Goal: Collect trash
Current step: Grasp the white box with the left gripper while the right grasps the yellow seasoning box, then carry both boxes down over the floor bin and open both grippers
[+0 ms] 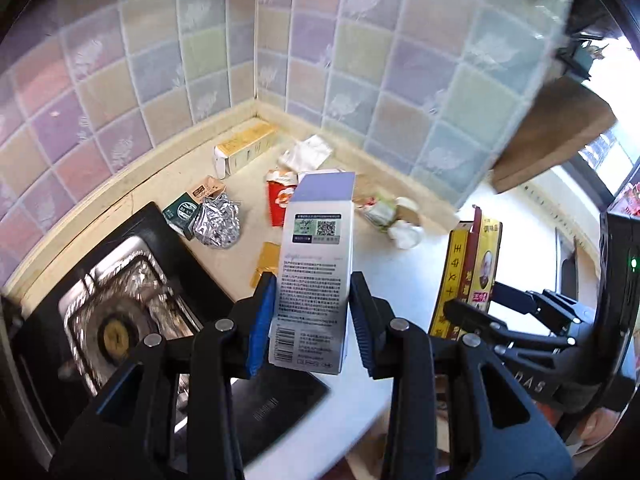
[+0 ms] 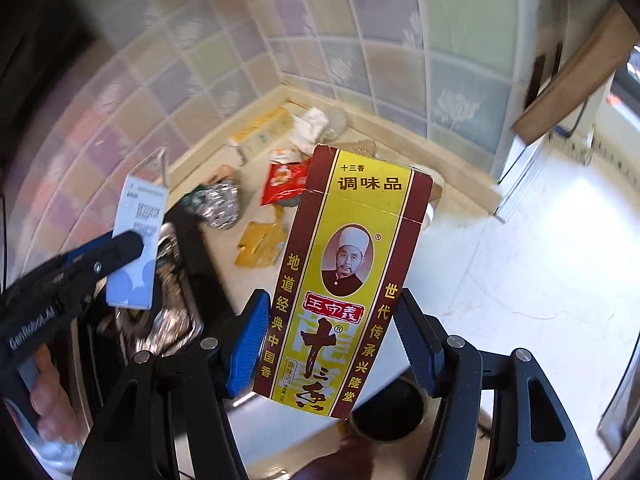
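My left gripper (image 1: 312, 312) is shut on a grey and lilac carton (image 1: 316, 264), held upright above the counter edge; it also shows in the right wrist view (image 2: 136, 248). My right gripper (image 2: 332, 332) is shut on a yellow and maroon spice box (image 2: 344, 280), also seen in the left wrist view (image 1: 472, 268). More trash lies in the counter corner: a foil ball (image 1: 216, 220), a red packet (image 1: 280, 200), a yellow-white box (image 1: 244, 148), a green carton (image 1: 182, 212), white wrappers (image 1: 306, 154), crumpled paper cups (image 1: 404, 224) and a gold wrapper (image 1: 266, 264).
A gas stove (image 1: 116, 320) with a foil-lined burner sits to the left. Pastel tiled walls (image 1: 320, 60) close the corner. A wooden board (image 1: 560, 132) juts out at the right. A dark round container (image 2: 388, 412) stands below my right gripper.
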A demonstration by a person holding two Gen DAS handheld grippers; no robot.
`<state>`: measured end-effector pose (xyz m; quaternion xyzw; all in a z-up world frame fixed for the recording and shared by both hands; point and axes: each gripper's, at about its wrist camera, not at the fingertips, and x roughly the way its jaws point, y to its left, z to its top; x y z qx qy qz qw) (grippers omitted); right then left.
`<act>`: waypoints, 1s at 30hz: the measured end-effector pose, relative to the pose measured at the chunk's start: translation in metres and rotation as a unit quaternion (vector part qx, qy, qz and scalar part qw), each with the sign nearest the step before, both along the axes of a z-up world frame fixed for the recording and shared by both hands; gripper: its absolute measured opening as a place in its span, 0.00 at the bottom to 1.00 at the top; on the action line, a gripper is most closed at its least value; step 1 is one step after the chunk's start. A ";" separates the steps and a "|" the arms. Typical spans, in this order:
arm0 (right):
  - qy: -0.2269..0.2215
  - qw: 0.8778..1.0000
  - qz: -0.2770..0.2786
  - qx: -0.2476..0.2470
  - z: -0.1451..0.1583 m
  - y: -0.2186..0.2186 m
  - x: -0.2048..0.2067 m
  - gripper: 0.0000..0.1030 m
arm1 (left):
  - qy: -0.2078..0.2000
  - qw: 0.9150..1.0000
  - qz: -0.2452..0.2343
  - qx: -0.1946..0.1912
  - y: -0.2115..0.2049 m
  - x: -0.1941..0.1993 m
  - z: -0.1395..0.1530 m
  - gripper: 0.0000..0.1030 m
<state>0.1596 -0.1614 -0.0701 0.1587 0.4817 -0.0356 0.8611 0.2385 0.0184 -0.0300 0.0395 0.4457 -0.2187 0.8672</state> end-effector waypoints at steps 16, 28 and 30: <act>-0.058 0.994 0.089 0.008 0.019 -0.055 -0.196 0.61 | -0.071 0.992 0.102 0.019 -0.078 -0.232 -0.022 0.33; -0.066 0.989 0.129 -0.034 -0.071 -0.044 -0.268 0.61 | -0.037 0.991 0.122 0.038 -0.075 -0.314 -0.115 0.33; -0.054 0.989 0.137 -0.033 -0.095 -0.037 -0.269 0.61 | -0.015 0.991 0.127 0.035 -0.068 -0.314 -0.140 0.33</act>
